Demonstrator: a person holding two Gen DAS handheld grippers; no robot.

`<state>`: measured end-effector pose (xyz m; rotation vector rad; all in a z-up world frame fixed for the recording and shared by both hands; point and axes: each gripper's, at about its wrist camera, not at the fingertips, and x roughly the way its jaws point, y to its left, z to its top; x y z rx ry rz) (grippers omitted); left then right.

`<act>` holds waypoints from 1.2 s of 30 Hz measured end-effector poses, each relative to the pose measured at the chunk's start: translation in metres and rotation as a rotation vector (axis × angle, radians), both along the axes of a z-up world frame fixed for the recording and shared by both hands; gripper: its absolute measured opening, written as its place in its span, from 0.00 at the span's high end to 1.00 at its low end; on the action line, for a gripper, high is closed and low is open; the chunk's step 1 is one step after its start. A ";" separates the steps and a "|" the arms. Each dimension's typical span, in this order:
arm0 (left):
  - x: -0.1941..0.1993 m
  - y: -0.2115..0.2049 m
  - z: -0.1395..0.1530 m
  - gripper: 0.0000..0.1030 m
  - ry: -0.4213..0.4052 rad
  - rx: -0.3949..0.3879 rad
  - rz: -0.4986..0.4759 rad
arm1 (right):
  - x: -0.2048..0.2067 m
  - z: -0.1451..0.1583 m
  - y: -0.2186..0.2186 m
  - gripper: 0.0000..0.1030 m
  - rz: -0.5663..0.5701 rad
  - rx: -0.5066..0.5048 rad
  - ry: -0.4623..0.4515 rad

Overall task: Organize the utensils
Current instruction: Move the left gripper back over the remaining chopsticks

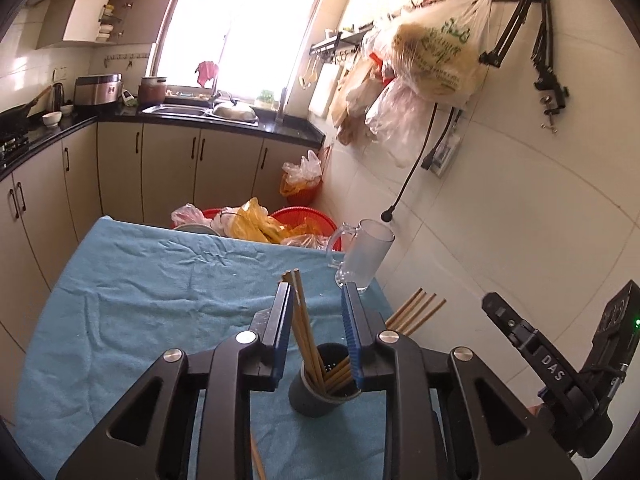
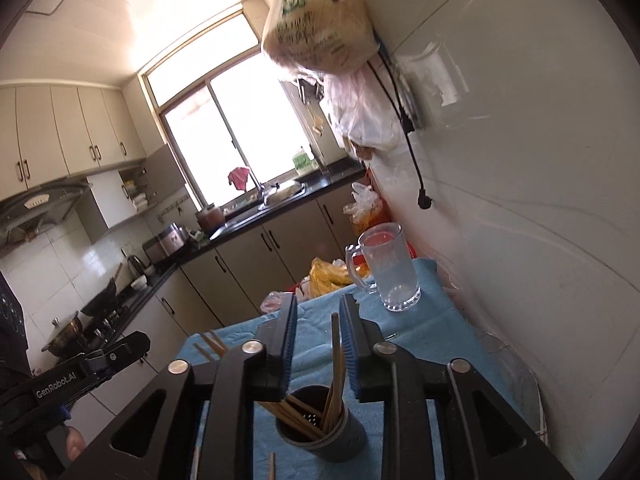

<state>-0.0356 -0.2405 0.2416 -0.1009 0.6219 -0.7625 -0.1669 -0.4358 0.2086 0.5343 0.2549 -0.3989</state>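
A dark grey round holder (image 1: 316, 396) (image 2: 340, 440) stands on the blue cloth with several wooden chopsticks upright in it. My left gripper (image 1: 317, 290) hangs over the holder, open. A pair of chopsticks (image 1: 300, 320) rises between its blue pads and leans on the left pad, well clear of the right one. My right gripper (image 2: 319, 300) is open over the same holder. One chopstick pair (image 2: 335, 344) stands between its pads, close to the right pad. More chopsticks (image 1: 416, 310) (image 2: 212, 345) fan outward from behind a finger.
A clear glass mug (image 1: 364, 256) (image 2: 390, 272) stands at the far right of the blue cloth (image 1: 140, 300) (image 2: 424, 320), next to the tiled wall. Loose chopsticks (image 1: 256, 460) (image 2: 272, 466) lie under the grippers. Red baskets (image 1: 308, 216) with plastic bags sit beyond the table's far edge.
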 end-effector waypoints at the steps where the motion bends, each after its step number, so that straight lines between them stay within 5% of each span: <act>1: -0.007 0.009 0.001 0.72 -0.006 -0.005 0.008 | -0.006 0.001 0.003 0.72 -0.001 0.002 -0.006; 9: -0.058 0.075 -0.018 0.59 -0.043 0.037 0.068 | -0.040 -0.027 0.047 0.69 0.037 0.022 0.078; 21: -0.098 0.165 -0.082 0.58 0.061 0.120 0.163 | -0.060 -0.072 0.121 0.66 0.144 0.004 0.225; 36: -0.089 0.196 -0.130 0.57 0.161 0.164 0.220 | -0.052 -0.097 0.137 0.61 0.195 0.025 0.297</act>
